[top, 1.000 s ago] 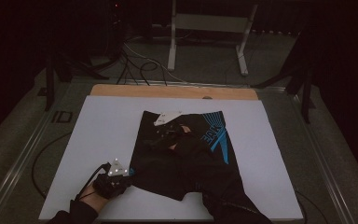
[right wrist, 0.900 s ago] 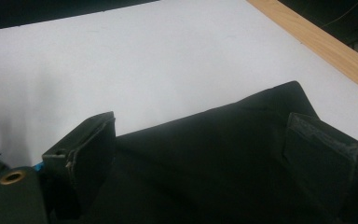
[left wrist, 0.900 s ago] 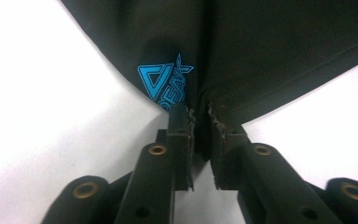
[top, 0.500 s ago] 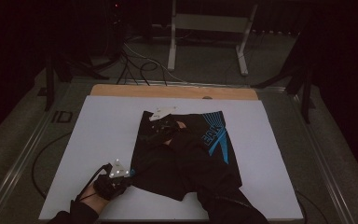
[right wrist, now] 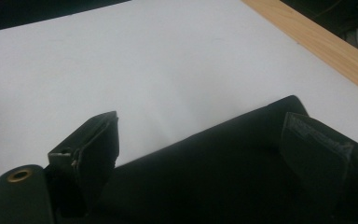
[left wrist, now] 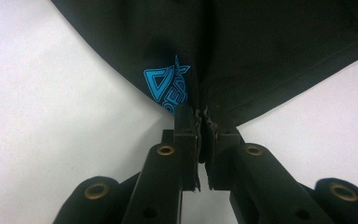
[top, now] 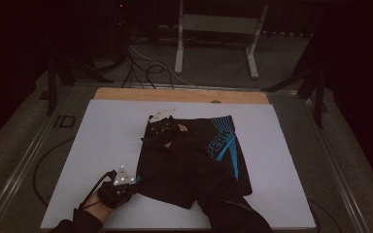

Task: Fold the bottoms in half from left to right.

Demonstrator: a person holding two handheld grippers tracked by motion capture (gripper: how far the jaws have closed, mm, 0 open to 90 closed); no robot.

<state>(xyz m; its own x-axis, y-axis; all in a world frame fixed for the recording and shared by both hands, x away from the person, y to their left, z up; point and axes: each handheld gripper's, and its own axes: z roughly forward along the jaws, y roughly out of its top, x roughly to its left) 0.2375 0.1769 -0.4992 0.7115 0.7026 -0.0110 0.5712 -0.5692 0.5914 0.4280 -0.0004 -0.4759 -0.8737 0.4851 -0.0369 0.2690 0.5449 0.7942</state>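
Black shorts with blue lettering (top: 194, 162) lie lengthwise on the white desk (top: 102, 131); left tool (left wrist: 199, 140) clamps the near corner, right tool (right wrist: 200, 154) (jaws apart) straddles the far hem.

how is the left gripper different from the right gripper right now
The left gripper is shut, its fingers pinching the near corner of the black shorts beside a blue logo. The right gripper is open, its fingers spread over the far edge of the shorts, gripping nothing. The left sits near the person, the right farther out on the white table. Both have black fingers and work the same garment.
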